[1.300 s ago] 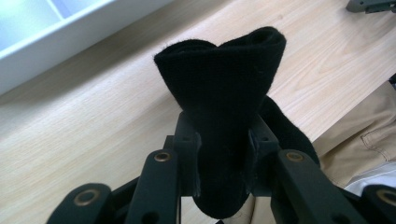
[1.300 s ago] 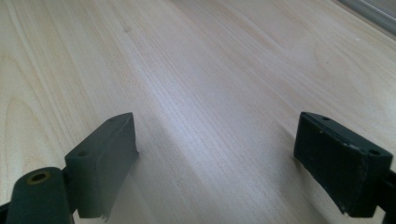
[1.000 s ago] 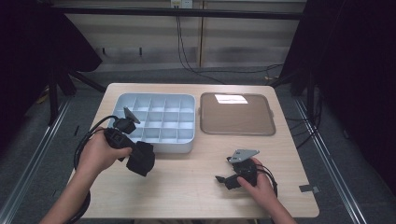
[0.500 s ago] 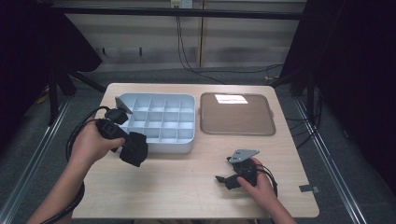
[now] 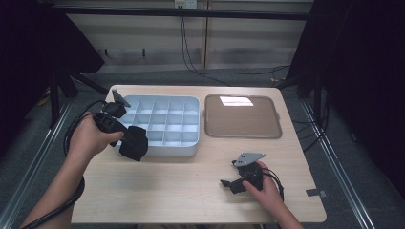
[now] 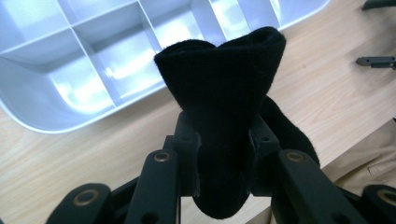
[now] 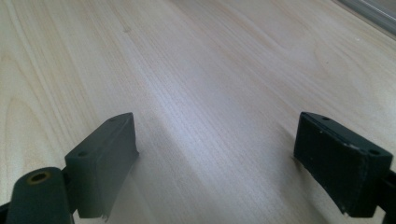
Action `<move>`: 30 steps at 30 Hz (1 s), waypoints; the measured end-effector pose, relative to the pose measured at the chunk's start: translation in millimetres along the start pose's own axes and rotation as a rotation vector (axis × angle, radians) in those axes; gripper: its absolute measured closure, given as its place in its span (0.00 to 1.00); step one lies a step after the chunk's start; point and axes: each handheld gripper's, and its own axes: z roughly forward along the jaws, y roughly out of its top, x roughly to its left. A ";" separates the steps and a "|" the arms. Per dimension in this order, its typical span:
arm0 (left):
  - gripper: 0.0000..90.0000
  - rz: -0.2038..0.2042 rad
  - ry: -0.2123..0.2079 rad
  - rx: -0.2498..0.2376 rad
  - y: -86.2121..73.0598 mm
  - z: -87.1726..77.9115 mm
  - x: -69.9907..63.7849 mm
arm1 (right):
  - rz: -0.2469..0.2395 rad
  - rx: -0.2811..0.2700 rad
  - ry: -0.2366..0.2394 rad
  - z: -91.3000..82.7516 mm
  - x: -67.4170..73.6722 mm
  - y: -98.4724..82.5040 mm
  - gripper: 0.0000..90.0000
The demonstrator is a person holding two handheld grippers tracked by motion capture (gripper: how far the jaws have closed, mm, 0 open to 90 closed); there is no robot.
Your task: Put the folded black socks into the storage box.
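Observation:
A black folded cloth, sock-like (image 5: 133, 143) (image 6: 224, 107), hangs above the table by the front left corner of the pale blue compartment tray (image 5: 162, 102) (image 6: 56, 60). My left gripper (image 5: 128, 139) (image 6: 223, 154) is shut on it, both jaws pressed into its sides, and the cloth flares out above them. My right gripper (image 5: 228, 183) (image 7: 212, 161) rests low on the wooden table near the front right, jaws wide apart with bare wood between them.
A brown flat tray (image 5: 242, 117) with a white slip at its far edge lies right of the compartment tray. The light wooden table (image 5: 172, 191) stretches between the two hands. Cables trail from both grippers. Dark floor and rails surround the table.
My left hand has carried the black cloth leftward and up, from the tray's front edge toward its front left corner. The right hand has kept still.

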 end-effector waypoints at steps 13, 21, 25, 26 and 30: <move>0.78 -0.016 0.013 -0.029 9.7 -2.4 11.7 | 0.000 0.000 0.000 0.0 0.0 0.0 0.14; 0.78 -0.034 0.013 -0.045 16.8 -2.4 19.3 | -0.002 0.000 0.000 0.0 -0.2 0.0 0.14; 0.78 -0.034 0.009 -0.053 19.8 -2.6 24.1 | -0.001 0.000 0.000 0.0 -0.1 0.0 0.14; 0.78 -0.032 0.011 -0.047 20.7 -2.8 25.3 | -0.002 0.000 0.000 0.0 -0.2 0.0 0.14; 0.78 -0.055 0.012 -0.061 24.4 -1.3 31.7 | 0.000 0.000 0.000 0.0 0.0 0.0 0.14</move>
